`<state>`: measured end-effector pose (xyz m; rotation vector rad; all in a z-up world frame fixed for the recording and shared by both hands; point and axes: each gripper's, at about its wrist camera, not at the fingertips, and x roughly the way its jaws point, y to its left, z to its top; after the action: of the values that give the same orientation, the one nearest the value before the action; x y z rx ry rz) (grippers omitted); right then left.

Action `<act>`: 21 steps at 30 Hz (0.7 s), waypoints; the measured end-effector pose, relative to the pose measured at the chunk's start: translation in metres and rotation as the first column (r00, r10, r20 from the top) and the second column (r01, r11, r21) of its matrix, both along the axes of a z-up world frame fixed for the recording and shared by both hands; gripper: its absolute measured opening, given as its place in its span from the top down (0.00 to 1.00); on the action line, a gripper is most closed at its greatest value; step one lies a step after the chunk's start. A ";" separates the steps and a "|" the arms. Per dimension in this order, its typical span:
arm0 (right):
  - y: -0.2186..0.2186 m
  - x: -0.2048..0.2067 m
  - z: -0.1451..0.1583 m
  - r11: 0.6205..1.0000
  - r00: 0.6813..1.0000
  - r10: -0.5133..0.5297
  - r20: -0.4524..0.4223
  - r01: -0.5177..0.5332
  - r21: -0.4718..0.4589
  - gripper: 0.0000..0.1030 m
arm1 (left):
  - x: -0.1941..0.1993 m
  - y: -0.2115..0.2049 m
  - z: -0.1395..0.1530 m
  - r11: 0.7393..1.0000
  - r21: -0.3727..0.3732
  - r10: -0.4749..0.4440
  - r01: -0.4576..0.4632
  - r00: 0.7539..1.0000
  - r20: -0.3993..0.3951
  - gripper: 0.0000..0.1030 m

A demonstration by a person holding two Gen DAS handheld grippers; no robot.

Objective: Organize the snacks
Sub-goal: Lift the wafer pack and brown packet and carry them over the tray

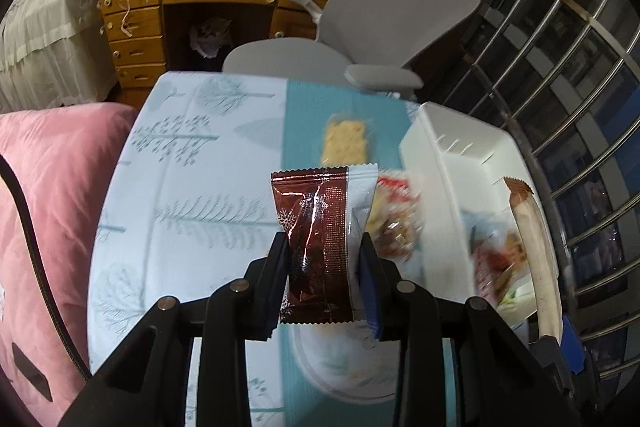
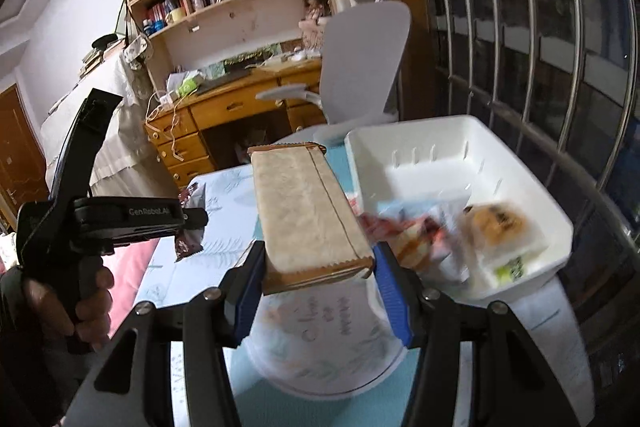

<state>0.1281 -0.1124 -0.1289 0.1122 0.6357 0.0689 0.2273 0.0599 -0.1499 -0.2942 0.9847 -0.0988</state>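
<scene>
Snacks up in both hands: our left gripper (image 1: 323, 259) pinches a brown packet (image 1: 316, 227) above the desk (image 1: 192, 179), our right gripper (image 2: 318, 267) clamps a tan bar (image 2: 308, 211) beside the white bin (image 2: 432, 147) holding wrapped snacks (image 2: 492, 227).

The left claw (image 1: 324, 247) is clamped on a brown packet (image 1: 316, 227); the right claw (image 2: 320, 267) is pinched on a beige packet (image 2: 308, 211). Both are tilted downward.

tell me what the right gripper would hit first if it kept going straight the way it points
Probably the white bin: the right gripper, shut on a tan packet, aims down toward the bin's near-left wall and the snacks inside. Depth is unclear.
</scene>
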 end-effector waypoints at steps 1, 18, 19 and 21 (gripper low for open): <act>-0.006 0.003 0.002 1.000 1.000 -0.003 0.007 0.003 -0.004 0.48 | 0.003 -0.004 0.003 1.000 0.000 -0.002 0.002 1.000 0.006 0.70; -0.131 0.054 0.023 0.993 0.993 -0.082 0.082 0.088 -0.078 0.48 | 0.055 -0.135 0.040 0.993 -0.059 -0.096 0.099 0.994 0.050 0.69; -0.137 0.057 0.023 0.992 0.993 -0.086 0.084 0.093 -0.080 0.48 | 0.058 -0.141 0.040 0.992 -0.062 -0.102 0.106 0.993 0.052 0.69; -0.148 0.063 0.023 0.992 0.992 -0.093 0.086 0.100 -0.077 0.48 | 0.065 -0.157 0.039 0.990 -0.067 -0.119 0.122 0.991 0.054 0.69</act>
<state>0.1915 -0.2603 -0.1064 0.0607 0.5496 -0.0456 0.2918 -0.0971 -0.1106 -0.2949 0.9505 -0.2502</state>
